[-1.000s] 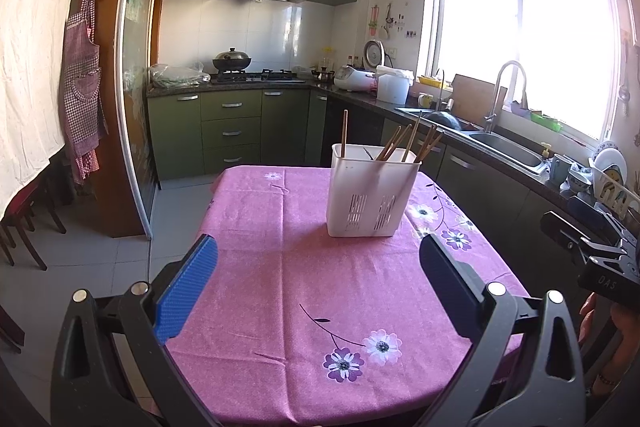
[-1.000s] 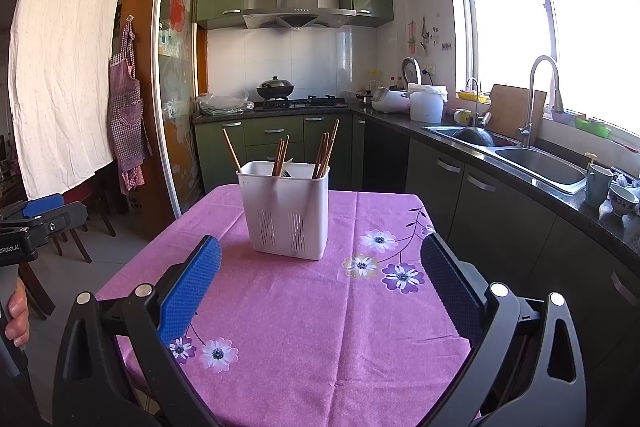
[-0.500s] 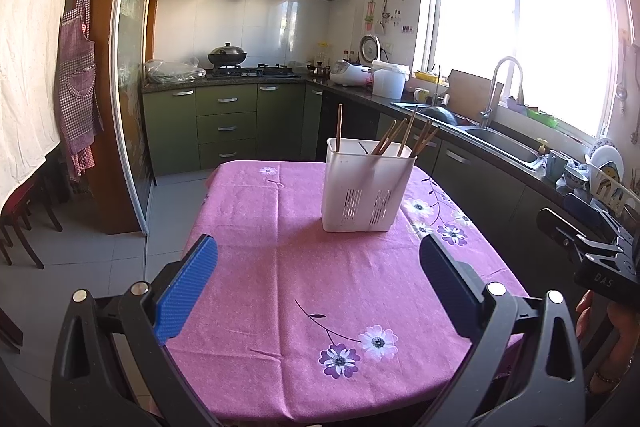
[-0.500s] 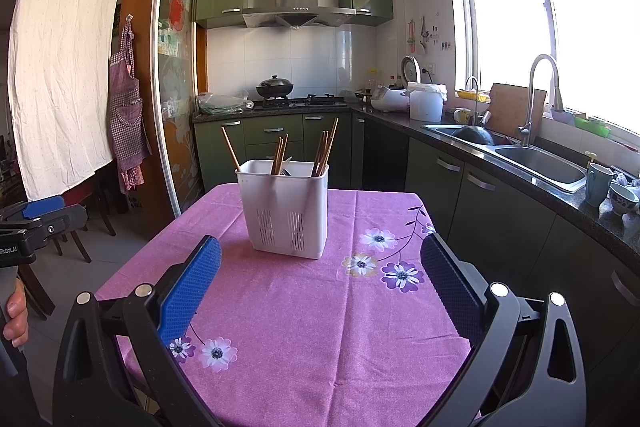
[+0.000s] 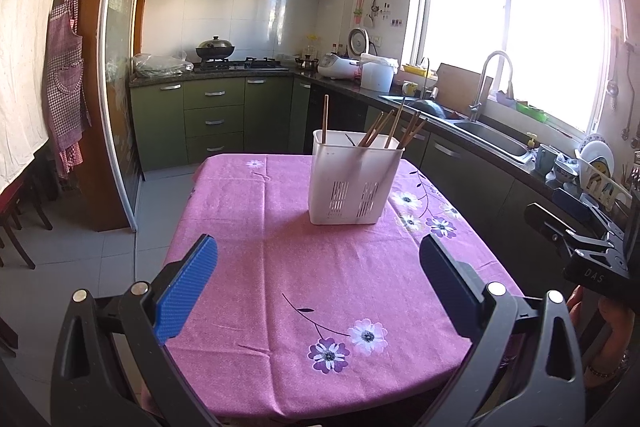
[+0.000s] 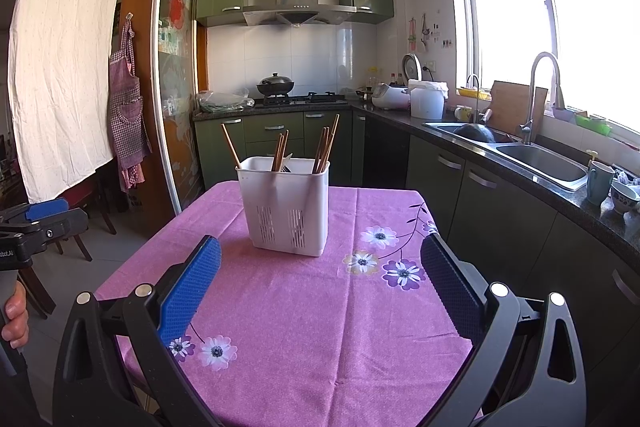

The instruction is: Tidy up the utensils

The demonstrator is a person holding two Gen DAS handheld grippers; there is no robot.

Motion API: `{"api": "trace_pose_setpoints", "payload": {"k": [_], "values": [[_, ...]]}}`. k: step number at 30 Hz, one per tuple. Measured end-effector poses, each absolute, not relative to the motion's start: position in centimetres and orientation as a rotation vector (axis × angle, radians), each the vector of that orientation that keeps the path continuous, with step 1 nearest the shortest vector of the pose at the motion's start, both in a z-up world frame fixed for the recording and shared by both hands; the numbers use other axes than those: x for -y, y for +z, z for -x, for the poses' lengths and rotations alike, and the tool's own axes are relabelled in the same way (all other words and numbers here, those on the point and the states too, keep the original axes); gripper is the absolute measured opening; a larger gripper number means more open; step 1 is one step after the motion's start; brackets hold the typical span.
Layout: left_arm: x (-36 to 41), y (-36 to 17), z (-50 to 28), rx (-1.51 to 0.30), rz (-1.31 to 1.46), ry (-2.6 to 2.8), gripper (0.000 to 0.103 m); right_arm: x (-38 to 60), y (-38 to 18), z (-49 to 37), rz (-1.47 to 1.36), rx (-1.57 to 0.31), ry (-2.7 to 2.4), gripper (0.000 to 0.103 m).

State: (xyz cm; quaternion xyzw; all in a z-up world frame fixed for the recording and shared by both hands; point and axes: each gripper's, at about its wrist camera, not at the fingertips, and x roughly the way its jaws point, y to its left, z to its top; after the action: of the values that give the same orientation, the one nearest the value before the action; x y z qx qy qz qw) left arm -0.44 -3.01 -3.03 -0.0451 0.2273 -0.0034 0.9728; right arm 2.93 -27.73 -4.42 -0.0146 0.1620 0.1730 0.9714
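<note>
One white holder (image 6: 285, 205) upright on the pink-clothed surface (image 6: 320, 307), wooden chopsticks (image 6: 324, 145) inside, exact count unclear; left gripper (image 5: 318, 279) and right gripper (image 6: 320, 281) fingers spread wide, empty.

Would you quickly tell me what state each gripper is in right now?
Left gripper: open, jaws wide apart, holding nothing, above the tablecloth.
Right gripper: open, jaws wide apart, holding nothing, short of the utensil holder.
</note>
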Motion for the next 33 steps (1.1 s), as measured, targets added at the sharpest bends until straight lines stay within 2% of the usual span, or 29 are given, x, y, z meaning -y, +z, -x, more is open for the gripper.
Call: {"api": "trace_pose_setpoints", "payload": {"k": [23,33], "values": [[3.8,-3.3,-0.1,-0.466,0.075,-0.003,0.096,27.7,-4.9,-3.1,0.026,-0.338,0.352,0.098],[3.4,-4.5,-1.9,-0.535,0.083,0.008,0.096,27.7,-5.4,-3.7,0.019,-0.362,0.347,0.098]]}}
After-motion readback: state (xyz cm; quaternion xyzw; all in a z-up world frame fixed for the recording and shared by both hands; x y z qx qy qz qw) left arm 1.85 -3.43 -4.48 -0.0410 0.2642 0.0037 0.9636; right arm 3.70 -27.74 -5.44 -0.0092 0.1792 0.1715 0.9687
